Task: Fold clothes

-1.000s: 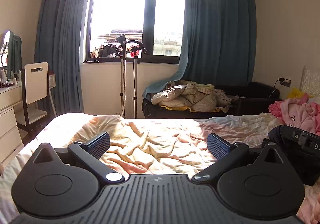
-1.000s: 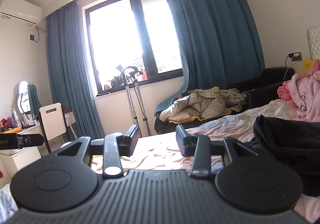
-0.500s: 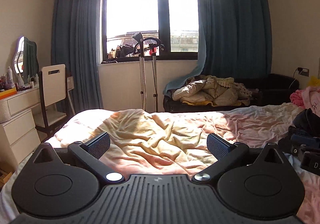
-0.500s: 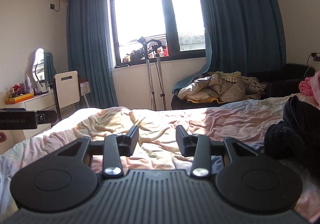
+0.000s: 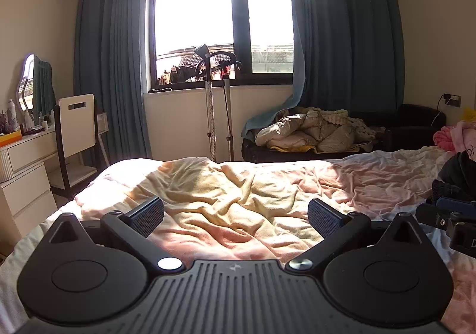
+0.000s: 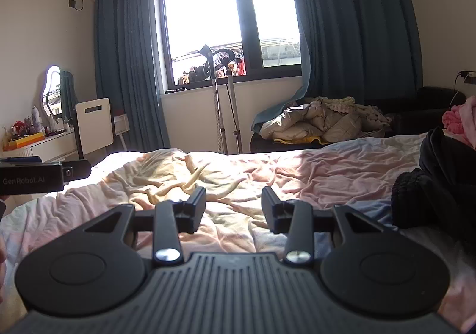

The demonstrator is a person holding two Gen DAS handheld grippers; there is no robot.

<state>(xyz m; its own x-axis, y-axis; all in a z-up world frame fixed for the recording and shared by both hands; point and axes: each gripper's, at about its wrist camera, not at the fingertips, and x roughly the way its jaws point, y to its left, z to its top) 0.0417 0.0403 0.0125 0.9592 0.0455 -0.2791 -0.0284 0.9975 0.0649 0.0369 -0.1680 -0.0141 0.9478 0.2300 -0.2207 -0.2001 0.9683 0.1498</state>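
Above the bedsheet, empty parted fingers.

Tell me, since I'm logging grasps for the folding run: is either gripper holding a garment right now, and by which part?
Nothing is held. The left gripper and right gripper both stand open over the bedsheet; the black garment lies untouched to the right.

Right hand-held gripper above rumpled bed, jaws parted, nothing between. Black garment heaped at right on bed, pink clothes behind. Left hand-held gripper's body at left edge. Window and blue curtains beyond.
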